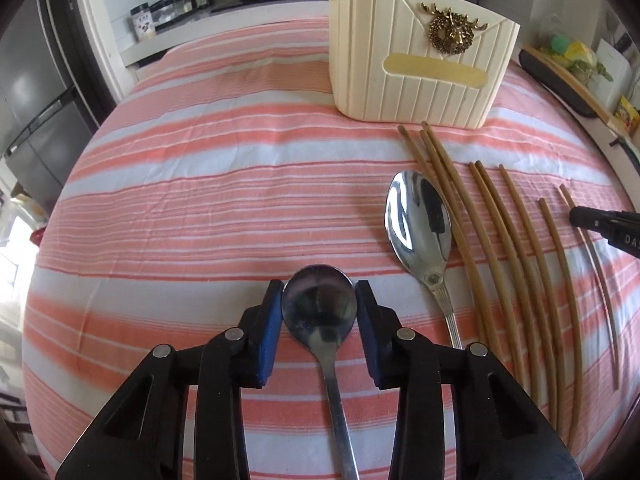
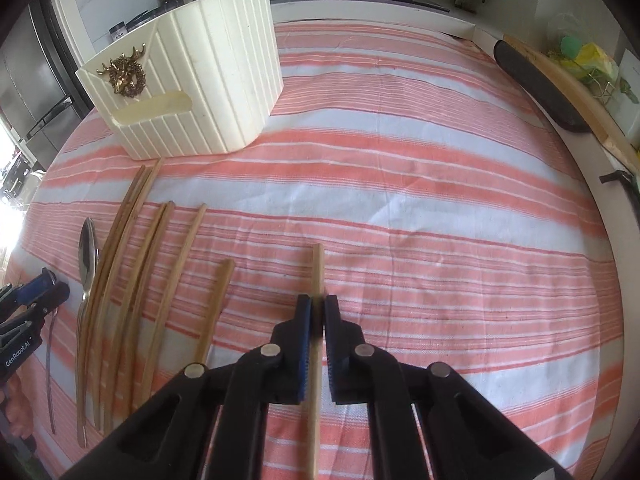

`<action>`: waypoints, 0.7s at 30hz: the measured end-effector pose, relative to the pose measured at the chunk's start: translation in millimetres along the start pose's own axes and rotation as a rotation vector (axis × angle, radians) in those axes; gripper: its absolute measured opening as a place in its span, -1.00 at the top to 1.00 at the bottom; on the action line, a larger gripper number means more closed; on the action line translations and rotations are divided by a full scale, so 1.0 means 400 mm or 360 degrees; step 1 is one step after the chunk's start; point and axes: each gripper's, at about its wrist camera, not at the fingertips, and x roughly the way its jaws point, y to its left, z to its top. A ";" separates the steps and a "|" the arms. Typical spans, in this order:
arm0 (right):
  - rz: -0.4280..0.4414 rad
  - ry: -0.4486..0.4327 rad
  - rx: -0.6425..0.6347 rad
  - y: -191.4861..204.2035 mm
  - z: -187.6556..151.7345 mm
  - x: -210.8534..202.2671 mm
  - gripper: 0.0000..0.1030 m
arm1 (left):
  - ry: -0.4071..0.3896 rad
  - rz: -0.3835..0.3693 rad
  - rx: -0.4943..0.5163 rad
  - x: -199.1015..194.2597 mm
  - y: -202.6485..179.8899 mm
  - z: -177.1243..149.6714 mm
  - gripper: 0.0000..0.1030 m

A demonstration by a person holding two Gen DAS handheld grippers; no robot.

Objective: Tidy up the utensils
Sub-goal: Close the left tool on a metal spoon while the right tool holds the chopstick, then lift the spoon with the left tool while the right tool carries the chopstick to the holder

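Fingers (image 2: 306, 320) of the right gripper (image 2: 317, 308) pinch a chopstick (image 2: 318, 268); left gripper (image 1: 318, 296) (marked "GenRobot.AI") brackets a spoon (image 1: 319, 312), unclosed.

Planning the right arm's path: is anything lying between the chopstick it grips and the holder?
Yes. The right gripper is closed on one chopstick. The holder stands ahead to its left. The other chopsticks lie on the cloth between them, so carry it above them.
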 end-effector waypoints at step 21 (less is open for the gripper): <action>0.0170 -0.0649 -0.0024 -0.015 -0.119 -0.499 0.87 | -0.0528 -0.0362 -0.0122 -0.423 0.102 -0.009 0.31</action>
